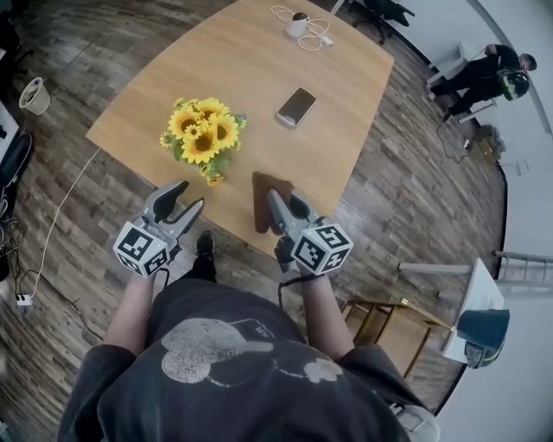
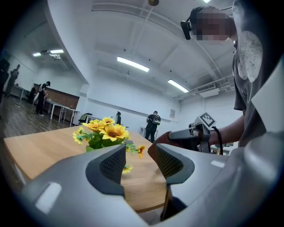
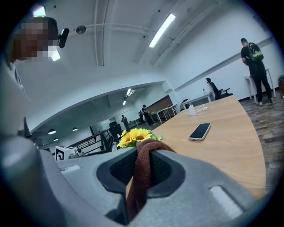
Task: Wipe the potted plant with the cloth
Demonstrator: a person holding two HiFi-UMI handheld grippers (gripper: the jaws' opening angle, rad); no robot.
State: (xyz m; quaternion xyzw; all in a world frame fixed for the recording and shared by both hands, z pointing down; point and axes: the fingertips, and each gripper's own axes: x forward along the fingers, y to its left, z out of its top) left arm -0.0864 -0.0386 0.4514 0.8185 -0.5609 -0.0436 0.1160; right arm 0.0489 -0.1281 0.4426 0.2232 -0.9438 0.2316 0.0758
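A bunch of yellow sunflowers with green leaves [image 1: 200,134] stands near the table's front edge; its pot is hidden under the blooms. My left gripper [image 1: 188,197] is just in front of the flowers, at the table edge, open with nothing between its pads [image 2: 112,165]. The sunflowers [image 2: 105,132] show just beyond them. My right gripper [image 1: 282,205] is to the flowers' right, shut on a brown cloth [image 1: 262,192] that lies over the table edge. In the right gripper view the cloth [image 3: 143,166] hangs pinched between the pads, with the sunflowers [image 3: 136,135] behind.
A phone [image 1: 296,106] lies mid-table on the wooden table [image 1: 259,60], and a white object with a coiled cable [image 1: 299,24] sits at the far end. A person [image 1: 484,76] is at the back right. A wooden stool [image 1: 389,324] and a bin [image 1: 34,95] stand on the floor.
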